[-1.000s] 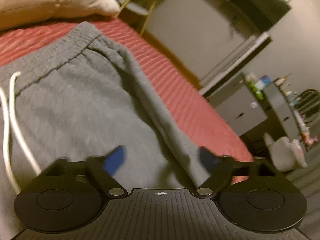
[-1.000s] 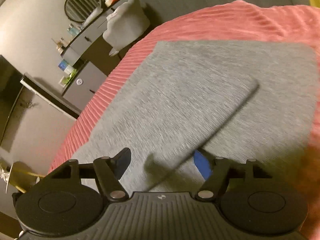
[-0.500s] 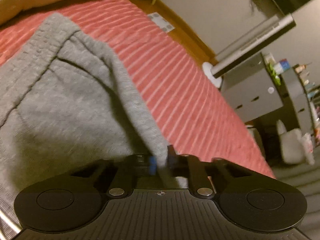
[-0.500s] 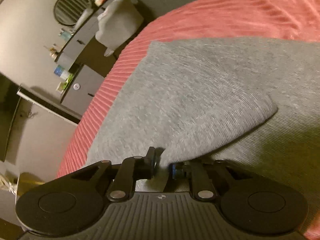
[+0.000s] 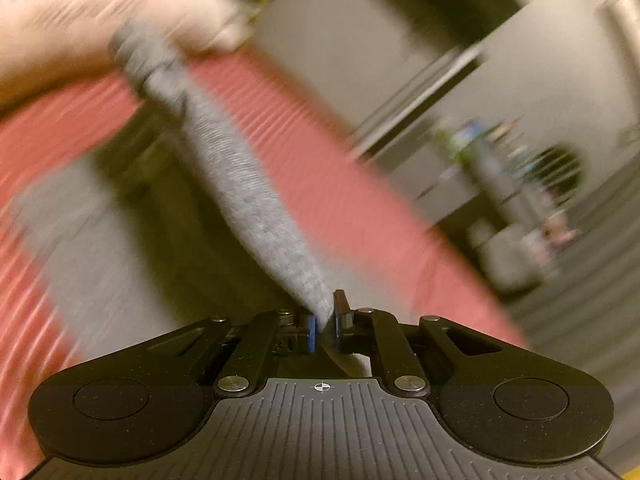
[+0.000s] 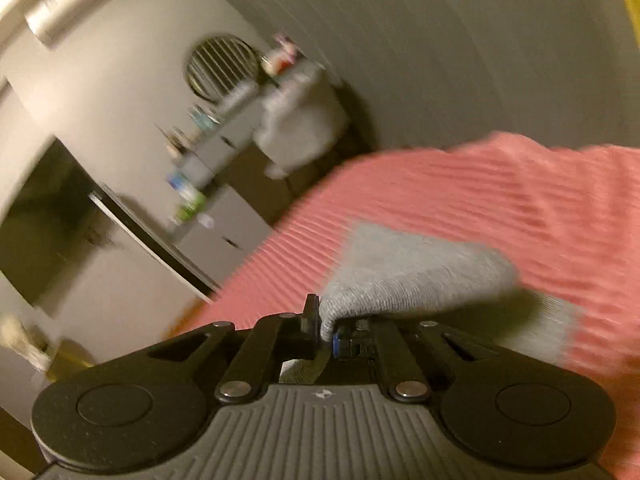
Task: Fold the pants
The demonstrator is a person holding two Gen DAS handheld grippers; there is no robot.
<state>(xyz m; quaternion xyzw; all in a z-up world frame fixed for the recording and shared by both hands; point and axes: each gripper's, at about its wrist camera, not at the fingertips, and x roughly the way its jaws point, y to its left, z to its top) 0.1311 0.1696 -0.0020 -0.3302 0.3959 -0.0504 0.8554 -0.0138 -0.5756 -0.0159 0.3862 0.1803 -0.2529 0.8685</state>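
Observation:
The grey pants (image 5: 248, 200) hang as a stretched, lifted ridge in the blurred left wrist view, running from the waistband at upper left down into my left gripper (image 5: 325, 320), which is shut on that fold above the red bedspread (image 5: 360, 216). In the right wrist view a leg end of the pants (image 6: 416, 276) is pulled up off the red bedspread (image 6: 520, 200) into a peak. The jaws of my right gripper (image 6: 325, 330) are closing, with the grey cloth pinched between the pads. More grey cloth lies flat below, at the right.
A pale pillow (image 5: 100, 20) lies at the head of the bed. Beyond the bed's edge stand a grey dresser (image 6: 224, 220) with small items on top, a round mirror (image 6: 222, 66) and a pale chair (image 6: 304, 128). The bed drops off to the floor there.
Both grippers went from open over the flat pants to shut on cloth. Both have since risen, and the pants lift off the bed with them.

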